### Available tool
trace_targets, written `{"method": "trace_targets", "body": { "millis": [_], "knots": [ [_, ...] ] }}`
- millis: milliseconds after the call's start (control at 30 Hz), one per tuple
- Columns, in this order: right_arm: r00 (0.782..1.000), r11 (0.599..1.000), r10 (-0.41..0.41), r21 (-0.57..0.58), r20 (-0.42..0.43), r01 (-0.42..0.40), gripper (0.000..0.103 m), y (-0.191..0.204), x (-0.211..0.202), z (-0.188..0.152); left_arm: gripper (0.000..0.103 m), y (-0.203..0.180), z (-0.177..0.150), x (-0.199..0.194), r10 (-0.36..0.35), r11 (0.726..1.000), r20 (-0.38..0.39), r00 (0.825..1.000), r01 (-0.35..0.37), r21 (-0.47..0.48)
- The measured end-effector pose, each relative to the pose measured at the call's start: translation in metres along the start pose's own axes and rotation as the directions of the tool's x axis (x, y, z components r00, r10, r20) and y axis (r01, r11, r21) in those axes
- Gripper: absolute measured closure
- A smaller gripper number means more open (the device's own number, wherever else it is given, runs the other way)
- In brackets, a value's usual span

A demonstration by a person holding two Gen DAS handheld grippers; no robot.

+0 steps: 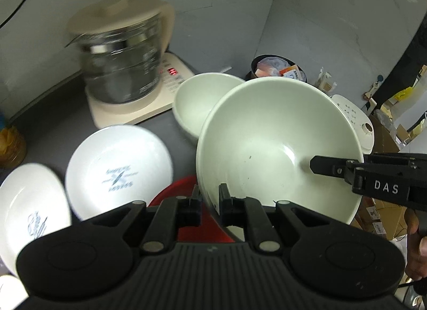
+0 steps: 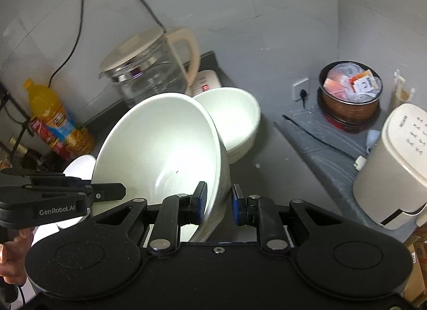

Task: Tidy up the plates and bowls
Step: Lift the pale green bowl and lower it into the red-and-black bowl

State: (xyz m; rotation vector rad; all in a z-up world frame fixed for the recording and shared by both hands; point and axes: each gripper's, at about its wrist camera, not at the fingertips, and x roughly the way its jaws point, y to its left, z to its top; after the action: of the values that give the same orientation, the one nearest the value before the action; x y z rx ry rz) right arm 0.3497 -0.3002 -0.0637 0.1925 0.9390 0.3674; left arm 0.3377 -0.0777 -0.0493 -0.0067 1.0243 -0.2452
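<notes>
The left gripper point(image 1: 209, 197) has its fingers pinched on the near rim of the large white bowl point(image 1: 269, 144), one finger inside and one outside, holding it tilted above the dark counter point(image 2: 269, 160). The right gripper point(image 2: 218, 200) straddles the opposite rim, its blue-padded jaws spread with a clear gap on the outer side. Beyond both grippers a smaller white bowl point(image 2: 234, 120) sits beside the glass kettle point(image 2: 149, 75); two printed plates point(image 1: 117, 171) lie left of the left gripper.
</notes>
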Motion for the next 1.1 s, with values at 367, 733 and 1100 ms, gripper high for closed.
{"method": "trace_targets", "body": {
  "millis": [367,733,1100],
  "knots": [
    [0.999,0.998,0.03,-0.047,-0.041,-0.032,0.083,0.043,0.008,-0.019,0.091,0.037,-0.043,-0.021,0.007,1.0,0.011,1.0,-0.007,-0.015],
    [0.996,0.997,0.014,-0.072,-0.083,-0.02,0.083,0.052,0.025,-0.029,0.09,0.047,-0.068,-0.012,-0.004,1.0,-0.022,1.0,0.004,0.002],
    [0.99,0.995,-0.009,-0.103,-0.139,-0.005,0.085,0.048,0.046,-0.034,0.088,0.043,-0.076,0.01,-0.01,1.0,-0.078,0.997,0.012,0.018]
  ]
}}
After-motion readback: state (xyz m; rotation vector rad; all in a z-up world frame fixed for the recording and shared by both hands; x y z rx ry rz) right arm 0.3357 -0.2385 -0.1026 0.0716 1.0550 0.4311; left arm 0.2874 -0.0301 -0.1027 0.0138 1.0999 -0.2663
